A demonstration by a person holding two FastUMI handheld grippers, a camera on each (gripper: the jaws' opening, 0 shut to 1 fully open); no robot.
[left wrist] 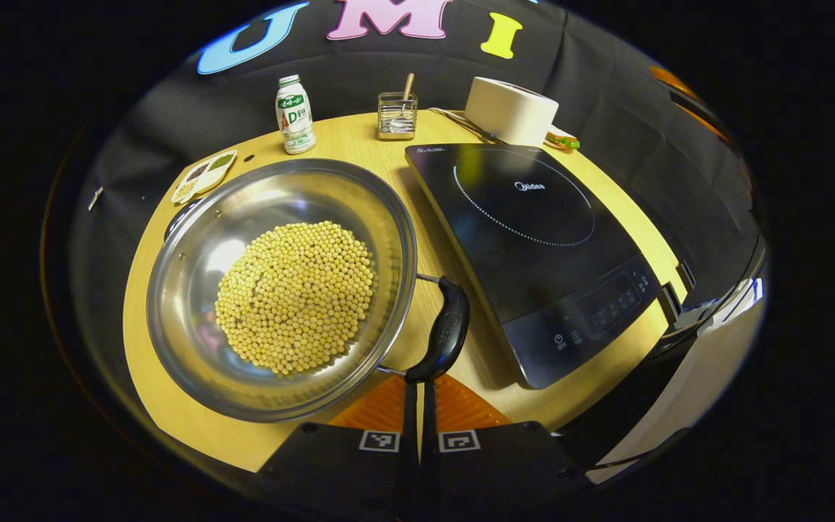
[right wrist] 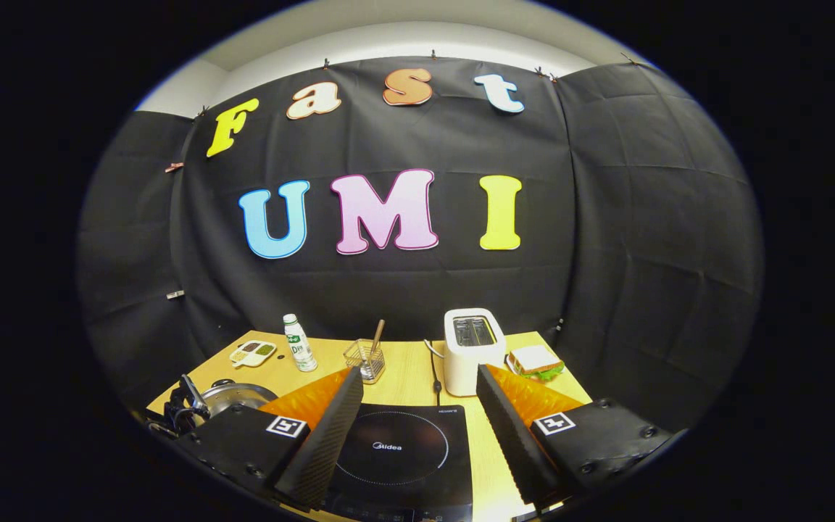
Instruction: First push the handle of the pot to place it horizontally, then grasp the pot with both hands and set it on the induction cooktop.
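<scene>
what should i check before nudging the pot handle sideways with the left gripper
1. Left gripper shut for pushing: ok, fingers together.
2. Contact with the pot handle: cannot tell, tips sit right at its lower end.
3. Handle horizontal: not ok, it stands upright off the pot rim.
4. Soybeans well inside the pot: ok.
5. Induction cooktop free: ok.
6. Right gripper out of the way: ok, open above the cooktop.
</scene>
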